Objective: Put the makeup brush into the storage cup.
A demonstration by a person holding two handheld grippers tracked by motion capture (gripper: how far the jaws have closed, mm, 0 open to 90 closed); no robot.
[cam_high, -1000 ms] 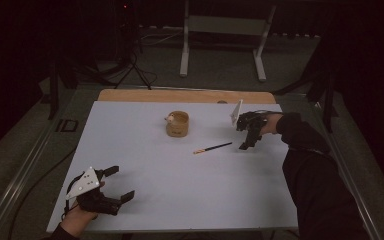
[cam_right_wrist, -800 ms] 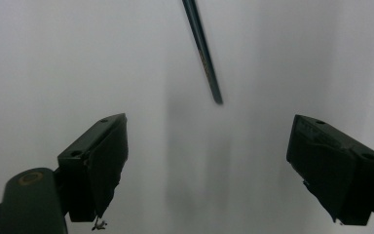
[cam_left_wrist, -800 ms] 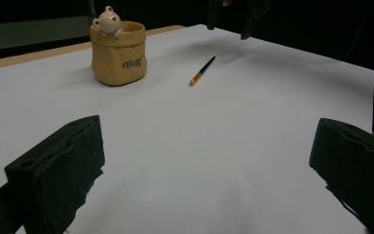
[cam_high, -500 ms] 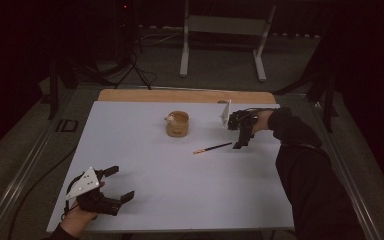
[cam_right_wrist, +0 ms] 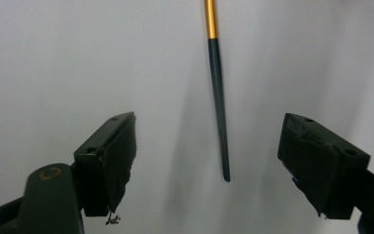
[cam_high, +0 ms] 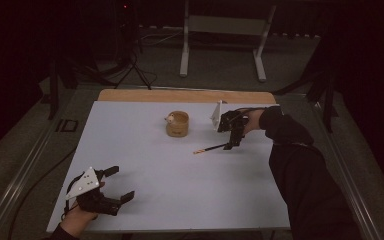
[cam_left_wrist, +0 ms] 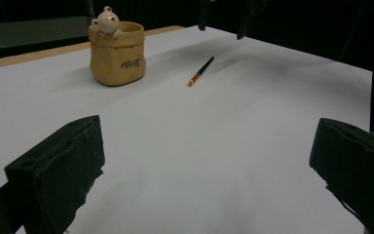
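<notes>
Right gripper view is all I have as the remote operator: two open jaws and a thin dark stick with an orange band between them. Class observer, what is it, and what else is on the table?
Observer: It is a small paintbrush, lying flat on the white table under the right gripper.
Operator: Anything near it?
Observer: Yes, a tan pot shaped like a sack stands left of the brush in the high view, apart from it.
Operator: Anything on the pot?
Observer: A little white bear figure sits on its rim.
Operator: And the other gripper?
Observer: The left gripper is at the near left corner, jaws wide apart, holding nothing.
</notes>
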